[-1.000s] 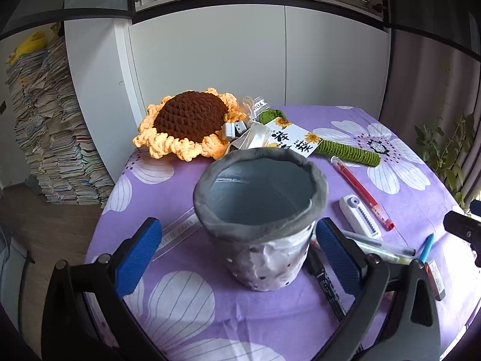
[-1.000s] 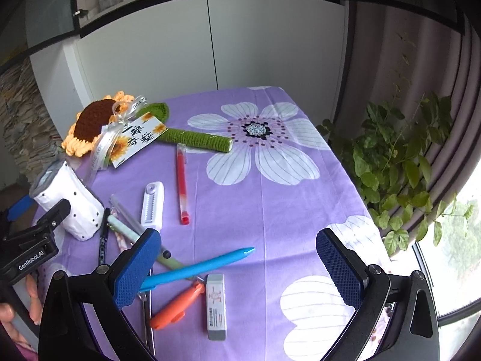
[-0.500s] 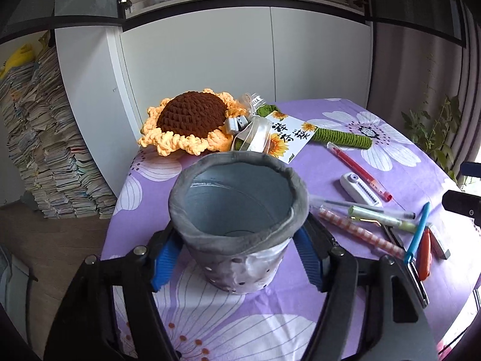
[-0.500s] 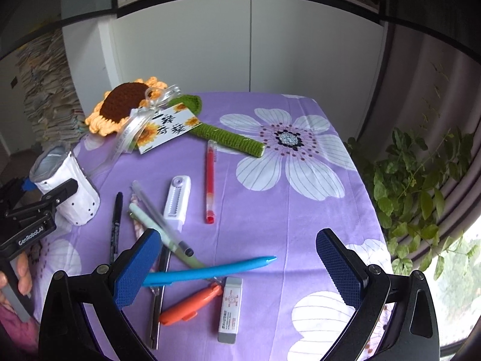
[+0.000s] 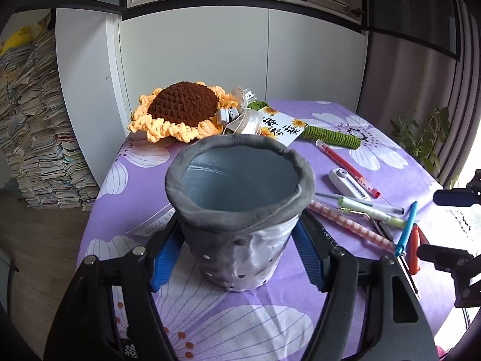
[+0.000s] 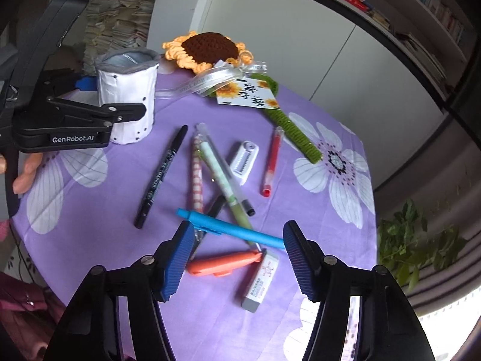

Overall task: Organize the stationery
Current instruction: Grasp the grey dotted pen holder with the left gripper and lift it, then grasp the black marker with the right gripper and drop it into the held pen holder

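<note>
Between left tool's (image 5: 237, 258) pads, pen holder (image 5: 239, 207).

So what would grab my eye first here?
Probably the crocheted sunflower at the table's far end, then the grey-rimmed pen holder clamped in the left gripper. Pens lie scattered on the purple floral tablecloth; a blue pen lies nearest the right gripper.

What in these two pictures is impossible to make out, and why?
- Pen holder bottom inside: left wrist view, hidden by its own wall.
- Left gripper pads' contact: cup's bulge covers most.
- Eraser label: right wrist view, print too small.
- Ruler beside the cup: mostly behind it.
- Right gripper: blue pen crosses between the closing pads; contact unclear.
</note>
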`<move>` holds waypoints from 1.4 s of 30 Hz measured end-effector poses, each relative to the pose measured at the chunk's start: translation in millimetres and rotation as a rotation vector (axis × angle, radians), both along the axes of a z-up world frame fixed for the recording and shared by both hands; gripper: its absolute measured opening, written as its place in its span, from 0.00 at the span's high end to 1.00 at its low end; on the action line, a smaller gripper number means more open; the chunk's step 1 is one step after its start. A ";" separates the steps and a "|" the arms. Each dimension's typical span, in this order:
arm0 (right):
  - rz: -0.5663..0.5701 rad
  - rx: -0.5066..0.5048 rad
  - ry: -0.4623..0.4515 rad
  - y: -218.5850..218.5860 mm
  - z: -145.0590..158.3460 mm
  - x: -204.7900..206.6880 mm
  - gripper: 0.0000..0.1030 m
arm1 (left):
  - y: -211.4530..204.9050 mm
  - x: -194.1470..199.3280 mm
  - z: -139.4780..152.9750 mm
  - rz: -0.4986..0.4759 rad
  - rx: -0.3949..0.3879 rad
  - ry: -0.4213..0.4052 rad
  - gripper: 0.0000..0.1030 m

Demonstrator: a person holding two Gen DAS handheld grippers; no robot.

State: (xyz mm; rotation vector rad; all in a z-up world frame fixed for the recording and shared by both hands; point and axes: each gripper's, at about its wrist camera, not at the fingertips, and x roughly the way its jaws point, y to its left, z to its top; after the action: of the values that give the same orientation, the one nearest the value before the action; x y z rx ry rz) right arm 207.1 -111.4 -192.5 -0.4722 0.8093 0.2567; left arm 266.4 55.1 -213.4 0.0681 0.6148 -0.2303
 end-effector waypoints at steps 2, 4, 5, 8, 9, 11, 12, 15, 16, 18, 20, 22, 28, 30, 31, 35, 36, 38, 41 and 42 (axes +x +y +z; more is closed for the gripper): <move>0.017 0.089 0.029 4.7 6.7 6.0 0.39 | -0.3 -1.4 0.9 -0.004 -0.007 -0.005 0.32; 0.028 0.159 0.042 12.4 16.5 16.2 0.39 | -0.2 -1.9 1.2 -0.004 -0.008 -0.009 0.31; 0.032 0.180 0.051 17.8 20.6 23.1 0.39 | 0.4 -2.5 1.7 -0.005 -0.014 -0.011 0.30; 0.044 0.199 0.087 36.8 22.2 46.2 0.53 | 7.2 -5.4 3.6 0.008 -0.046 -0.032 0.16; 0.047 0.209 0.124 42.8 18.5 55.2 0.63 | 11.0 -5.8 4.1 0.015 -0.065 -0.035 0.17; 0.039 0.261 0.233 49.6 6.0 74.6 0.75 | 19.6 -4.5 3.9 0.030 -0.112 -0.030 0.16; 0.022 0.285 0.288 50.9 -1.8 84.1 0.77 | 23.6 -3.3 3.3 0.038 -0.137 -0.024 0.16; -0.027 0.321 0.372 51.2 -21.4 103.1 0.77 | 29.0 1.5 0.7 0.051 -0.173 0.002 0.16; -0.038 0.318 0.380 51.6 -25.6 106.9 0.77 | 28.4 1.2 0.9 0.048 -0.175 0.000 0.20; -0.046 0.317 0.393 52.6 -30.5 111.8 0.77 | 25.5 -2.8 3.4 0.036 -0.171 -0.020 0.27; -0.054 0.310 0.392 54.9 -32.3 114.0 0.77 | 23.3 -7.1 6.2 0.027 -0.164 -0.040 0.27; -0.051 0.300 0.392 58.8 -32.8 115.5 0.77 | 23.1 -11.0 8.3 0.017 -0.165 -0.059 0.27; -0.050 0.264 0.378 71.2 -32.0 126.1 0.77 | 28.3 -14.1 11.0 0.034 -0.169 -0.086 0.25; -0.051 0.255 0.385 74.3 -33.3 132.7 0.77 | 31.2 -12.7 10.7 0.035 -0.182 -0.081 0.25; -0.051 0.253 0.387 75.8 -34.5 134.1 0.77 | 31.7 -12.5 10.7 0.034 -0.185 -0.081 0.25; -0.043 0.241 0.375 79.6 -34.7 138.2 0.77 | 30.1 -13.3 11.3 0.008 -0.194 -0.083 0.36; -0.038 0.230 0.369 80.1 -35.4 136.2 0.84 | 29.5 -13.4 11.1 0.007 -0.192 -0.083 0.36; -0.037 0.225 0.364 77.9 -35.7 134.1 0.85 | 29.9 -13.3 11.1 0.006 -0.196 -0.082 0.36; -0.032 0.311 0.345 66.3 -22.9 126.8 0.85 | 29.7 -13.6 11.0 0.006 -0.198 -0.081 0.36; -0.032 0.341 0.327 62.0 -14.4 123.2 0.85 | 30.1 -13.6 11.1 0.006 -0.196 -0.081 0.36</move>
State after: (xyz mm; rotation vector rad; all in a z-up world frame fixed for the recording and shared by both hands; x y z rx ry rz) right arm 330.3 -49.4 -206.8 -0.0954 1.0663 0.4414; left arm 252.9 85.2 -202.3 -0.1131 0.5092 -0.2799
